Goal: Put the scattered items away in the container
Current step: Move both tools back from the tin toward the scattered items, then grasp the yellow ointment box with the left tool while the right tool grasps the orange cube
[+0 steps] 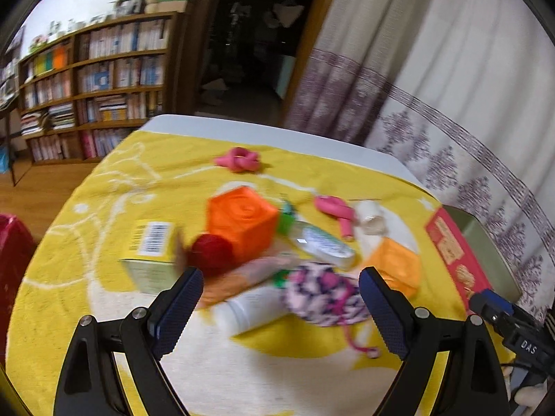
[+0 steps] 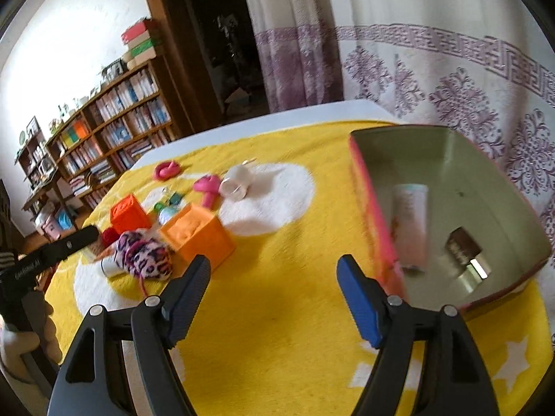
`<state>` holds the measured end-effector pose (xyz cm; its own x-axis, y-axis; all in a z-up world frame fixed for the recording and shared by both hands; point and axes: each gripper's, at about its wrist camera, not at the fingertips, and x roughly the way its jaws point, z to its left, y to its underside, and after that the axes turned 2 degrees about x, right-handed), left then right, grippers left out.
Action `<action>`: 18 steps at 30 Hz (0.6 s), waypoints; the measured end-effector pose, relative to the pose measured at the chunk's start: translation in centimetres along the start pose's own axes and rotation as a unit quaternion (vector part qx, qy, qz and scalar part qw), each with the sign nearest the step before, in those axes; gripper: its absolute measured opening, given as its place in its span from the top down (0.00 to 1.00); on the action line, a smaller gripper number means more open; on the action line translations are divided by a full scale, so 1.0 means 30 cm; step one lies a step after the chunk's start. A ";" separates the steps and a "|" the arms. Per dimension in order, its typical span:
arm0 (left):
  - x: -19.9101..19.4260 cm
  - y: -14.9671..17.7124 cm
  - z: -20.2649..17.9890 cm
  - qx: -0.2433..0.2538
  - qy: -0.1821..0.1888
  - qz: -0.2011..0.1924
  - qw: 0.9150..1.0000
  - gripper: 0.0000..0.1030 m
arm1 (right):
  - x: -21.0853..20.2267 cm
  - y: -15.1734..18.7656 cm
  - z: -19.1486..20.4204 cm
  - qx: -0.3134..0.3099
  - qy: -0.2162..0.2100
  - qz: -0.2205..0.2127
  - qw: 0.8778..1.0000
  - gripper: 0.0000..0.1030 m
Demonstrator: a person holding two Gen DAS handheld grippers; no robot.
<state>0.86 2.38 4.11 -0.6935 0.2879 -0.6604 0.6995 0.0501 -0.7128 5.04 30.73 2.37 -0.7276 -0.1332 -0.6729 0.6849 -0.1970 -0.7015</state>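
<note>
**Two spread claws above a yellow cloth full of toys**

The left claw [image 1: 281, 289] is held wide apart above the pile, and nothing is gripped between its blue pads. Just under it a spotted pink pouch [image 1: 324, 294] is seen, lying against a white tube [image 1: 248, 310]. A red ball [image 1: 211, 253] is tucked beside a big orange cube [image 1: 242, 223]. A yellow-green box [image 1: 151, 254] with a bar code lies next to the ball. A clear bottle [image 1: 324, 244] with a green cap leans between the big cube and a smaller orange cube [image 1: 393, 267]. A pink mushroom toy [image 1: 336, 213] and a white cup [image 1: 369, 216] on its side are found a little further back. A pink ring toy [image 1: 239, 160] lies alone near the far edge of the yellow cloth [image 1: 104, 187], which is spread over the desk [image 1: 242, 126].

The right claw [image 2: 274, 282] is also spread open and is empty. It is held over a bare part of the cloth, between the pile and the container [image 2: 371, 194]. The container is a red box with a pale green inside, and it is set at the right side of the desk, near the curtain [image 2: 451, 79]. Inside it a pale tube [image 2: 411, 222] and a small dark box [image 2: 463, 248] are already lying on the bottom. A bookshelf [image 2: 114, 128] is seen far behind.
</note>
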 end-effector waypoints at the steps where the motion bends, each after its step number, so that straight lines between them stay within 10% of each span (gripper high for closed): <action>1: -0.005 0.000 0.027 -0.008 -0.006 -0.001 1.000 0.10 | 0.005 0.002 0.012 -0.002 -0.001 0.002 1.000 0.24; 18: 0.084 -0.012 0.236 -0.033 -0.089 0.016 0.995 0.10 | 0.060 0.018 0.075 -0.016 -0.011 0.026 0.999 0.24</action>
<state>-2.38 -3.68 1.03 -0.6864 0.1167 -0.7178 0.7272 0.1078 -0.6779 4.01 28.20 1.31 -0.6914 -0.1642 -0.7035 0.7224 -0.1586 -0.6730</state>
